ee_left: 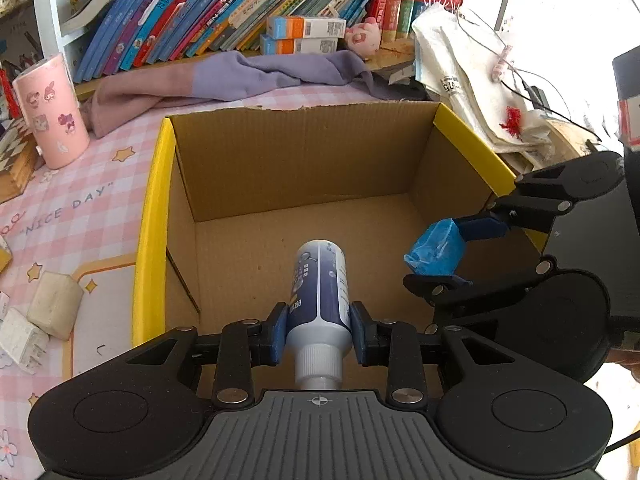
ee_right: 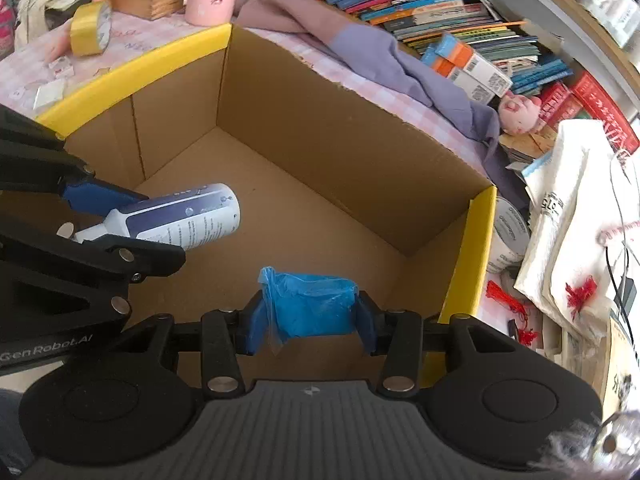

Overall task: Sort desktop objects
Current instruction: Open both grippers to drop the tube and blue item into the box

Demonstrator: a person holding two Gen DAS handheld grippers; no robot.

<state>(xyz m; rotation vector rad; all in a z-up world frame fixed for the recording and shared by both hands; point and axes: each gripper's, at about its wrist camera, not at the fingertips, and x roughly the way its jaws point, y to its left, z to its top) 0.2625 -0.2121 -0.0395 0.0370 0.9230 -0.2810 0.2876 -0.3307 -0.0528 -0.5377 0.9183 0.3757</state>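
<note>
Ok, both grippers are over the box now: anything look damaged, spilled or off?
Nothing spilled. The cardboard box has a ragged, torn far rim, and a purple cloth lies crumpled behind it. The bottle and blue bag roll look intact in their grips.

The left gripper (ee_left: pixel 319 330) is a black linkage of flat bars with silver round rivets, blue finger pads (ee_left: pixel 279 330) and a grey ribbed base. The right gripper (ee_right: pixel 311 322) matches it; white lettering marks the left one's side.
</note>
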